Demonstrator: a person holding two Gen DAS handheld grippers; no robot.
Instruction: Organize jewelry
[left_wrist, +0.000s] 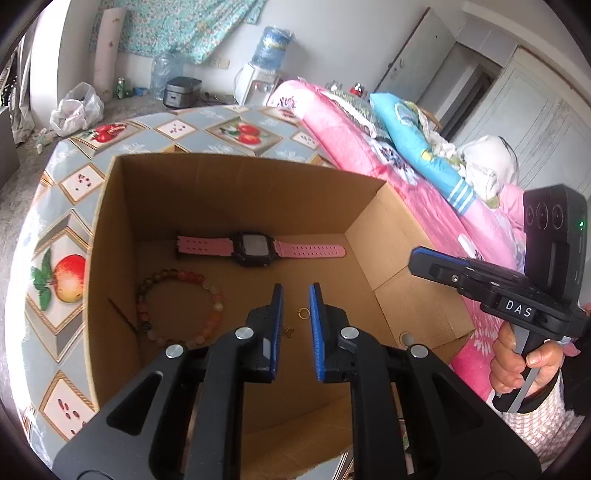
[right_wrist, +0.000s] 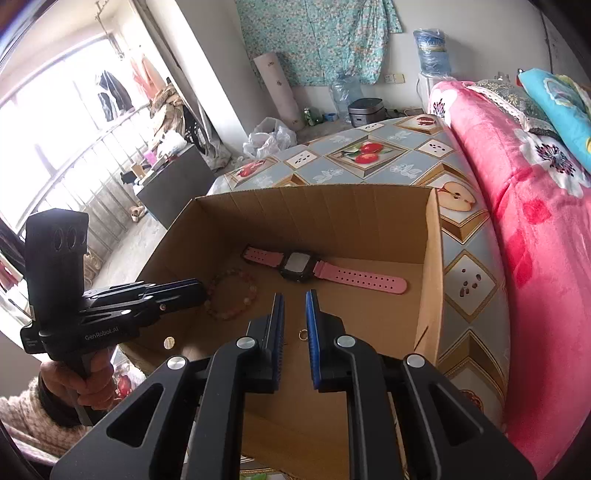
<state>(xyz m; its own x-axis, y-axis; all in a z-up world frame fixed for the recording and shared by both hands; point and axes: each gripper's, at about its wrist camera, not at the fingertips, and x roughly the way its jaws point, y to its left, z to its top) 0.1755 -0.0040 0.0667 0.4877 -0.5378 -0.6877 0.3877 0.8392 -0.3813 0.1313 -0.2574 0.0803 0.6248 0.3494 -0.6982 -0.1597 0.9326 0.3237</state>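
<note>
An open cardboard box (left_wrist: 236, 184) (right_wrist: 332, 210) stands on the table. Inside lie a pink-strapped digital watch (left_wrist: 255, 249) (right_wrist: 299, 266), a bead bracelet (left_wrist: 181, 308) (right_wrist: 231, 293), a small gold ring (left_wrist: 303, 313) (right_wrist: 303, 335) and a thin gold piece (left_wrist: 288, 331) by the left finger. My left gripper (left_wrist: 296, 291) is open and empty above the box, the ring between its fingers. My right gripper (right_wrist: 294, 297) is open and empty above the box too. Each gripper shows in the other's view, the right one (left_wrist: 417, 258) and the left one (right_wrist: 197, 290).
The table (left_wrist: 236, 129) (right_wrist: 369, 155) has a fruit-patterned cloth. A pink blanket (left_wrist: 369, 147) (right_wrist: 517, 221) and a blue pillow (left_wrist: 417, 147) lie on a bed to the right. A rice cooker (left_wrist: 181, 92), water dispenser (left_wrist: 258, 81) and plastic bag (left_wrist: 77, 110) stand beyond.
</note>
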